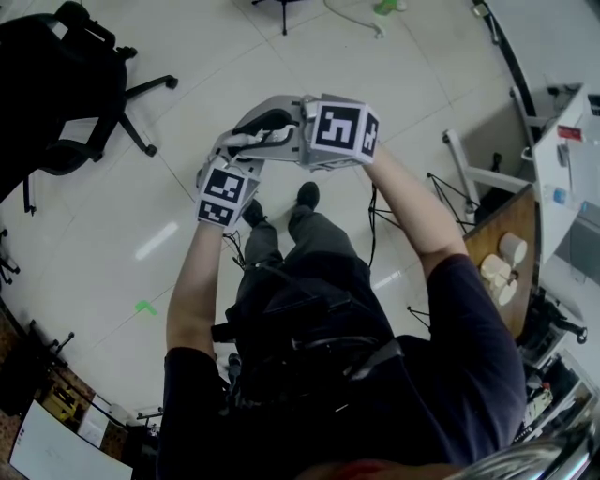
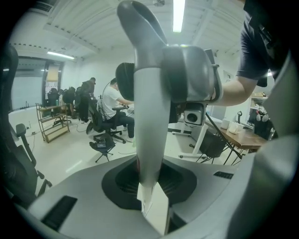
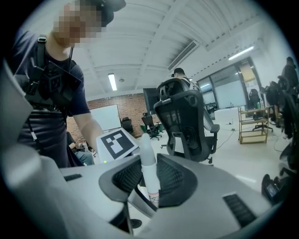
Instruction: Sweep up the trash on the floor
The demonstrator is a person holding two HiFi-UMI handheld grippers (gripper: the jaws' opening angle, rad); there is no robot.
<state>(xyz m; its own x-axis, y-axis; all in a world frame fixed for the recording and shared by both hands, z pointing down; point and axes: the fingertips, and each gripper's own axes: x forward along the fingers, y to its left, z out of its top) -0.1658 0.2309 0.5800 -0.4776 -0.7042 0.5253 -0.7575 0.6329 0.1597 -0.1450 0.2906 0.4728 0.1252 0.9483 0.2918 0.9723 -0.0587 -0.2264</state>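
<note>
Closest in, at the bottom of the head view, is the person's dark shirt and harness (image 1: 319,375), with both forearms reaching up the frame to meet in the upper middle.

Over to the left gripper (image 2: 149,183): its jaws are clamped on a thick grey handle (image 2: 150,93) that rises straight up the centre of the left gripper view. The right gripper (image 3: 149,189) is pinched on a thin white stick (image 3: 148,163) standing upright in the middle of its own view, with the left one's marker cube (image 3: 117,142) just behind it.

So both tools are in hand and carried high and close together. That looks like a carrying hold to me, not a sweeping one. Neither tool's working end can be seen, and which is broom and which is pan I can't tell.

Below the grippers are the shoes (image 1: 307,194) on the pale floor (image 1: 187,56). The trash is a small green scrap (image 1: 143,307) at lower left of the head view, well away from the feet. A green thing (image 1: 389,7) lies on the top edge, and an office chair (image 1: 66,84) fills the upper left. My read is that the sweeping hasn't started.
</note>
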